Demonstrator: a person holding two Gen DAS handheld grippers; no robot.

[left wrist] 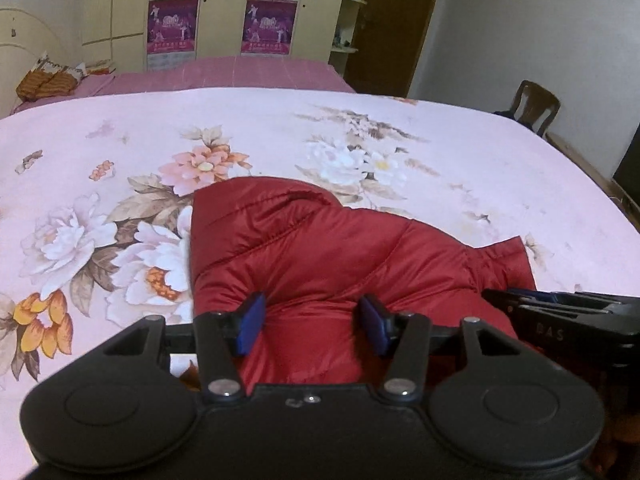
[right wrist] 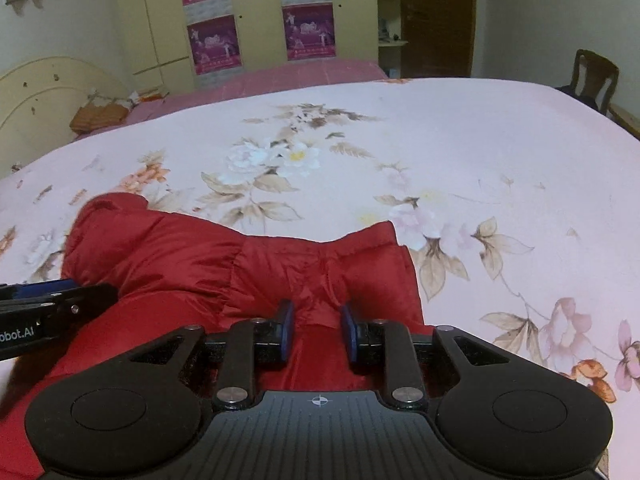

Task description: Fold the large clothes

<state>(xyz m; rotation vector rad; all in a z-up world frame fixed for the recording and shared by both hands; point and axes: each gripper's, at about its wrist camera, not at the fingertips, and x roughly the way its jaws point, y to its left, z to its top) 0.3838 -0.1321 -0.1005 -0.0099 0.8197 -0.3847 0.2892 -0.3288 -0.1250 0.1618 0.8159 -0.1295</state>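
A red padded jacket (left wrist: 320,248) lies on the bed (left wrist: 460,152), near the edge closest to the person, on a pink flowered sheet. It looks already doubled into a thick, uneven bundle, so I judge the folding is partly done; the lump on its left side and the loose flap on its right still need to be laid flat and folded in.

The left claw (left wrist: 314,322) stands wide open over the near part of the jacket and holds nothing. The right claw (right wrist: 318,334) is about half open, with a wrinkle of red fabric between its blue pads (right wrist: 286,334); I cannot tell if they press it.

The two claws are close beside each other. Beyond the jacket, the bed is free on all sides, so there is much room to spread it.
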